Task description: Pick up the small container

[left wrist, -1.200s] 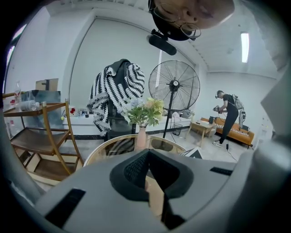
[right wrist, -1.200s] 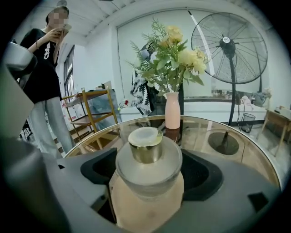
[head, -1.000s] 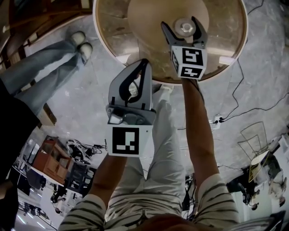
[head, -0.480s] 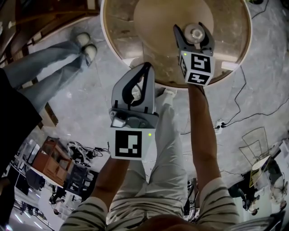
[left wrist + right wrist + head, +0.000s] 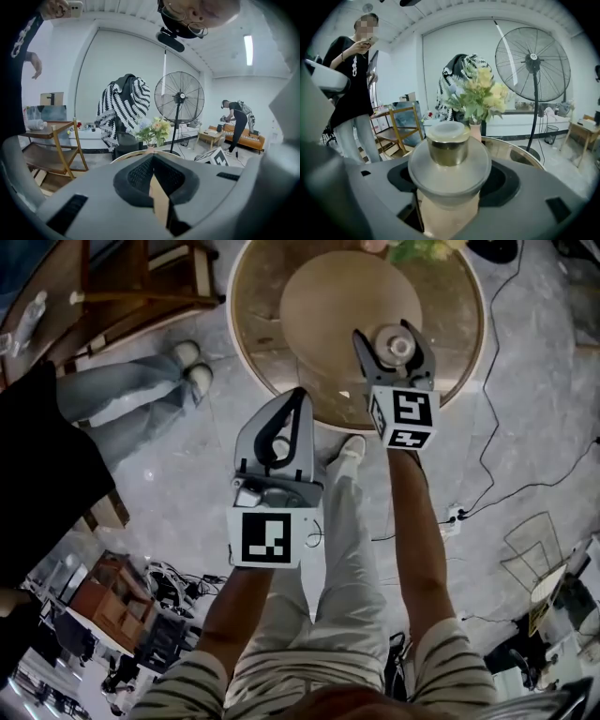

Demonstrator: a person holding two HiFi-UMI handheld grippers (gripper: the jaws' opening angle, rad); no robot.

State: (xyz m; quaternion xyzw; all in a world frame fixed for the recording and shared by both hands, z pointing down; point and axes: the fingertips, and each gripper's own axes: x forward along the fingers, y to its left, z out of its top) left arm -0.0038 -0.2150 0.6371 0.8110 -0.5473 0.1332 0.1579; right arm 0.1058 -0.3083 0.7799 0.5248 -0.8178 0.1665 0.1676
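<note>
A grey stone floor (image 5: 169, 484) is filling the head view, with a round counter (image 5: 328, 306) at the top centre. Just right of centre, the right gripper (image 5: 394, 345) is gripping the small container (image 5: 399, 343) over the counter's near edge, its jaws having just been closing and then easing slightly. The left gripper (image 5: 300, 395) is hanging lower left, closed on nothing. In the left gripper view, its jaws are meeting tip to tip before a vase of flowers (image 5: 152, 131) and a standing fan (image 5: 179, 98). In the right gripper view, the container is sitting at centre, upright, its long axis running vertically and its metallic cap (image 5: 449, 145) pointing up, with the jaws pressing its pale body below the wide shoulder. It is probably light, rigid and smooth, so likely slippery; gripping under that shoulder seems safest.
</note>
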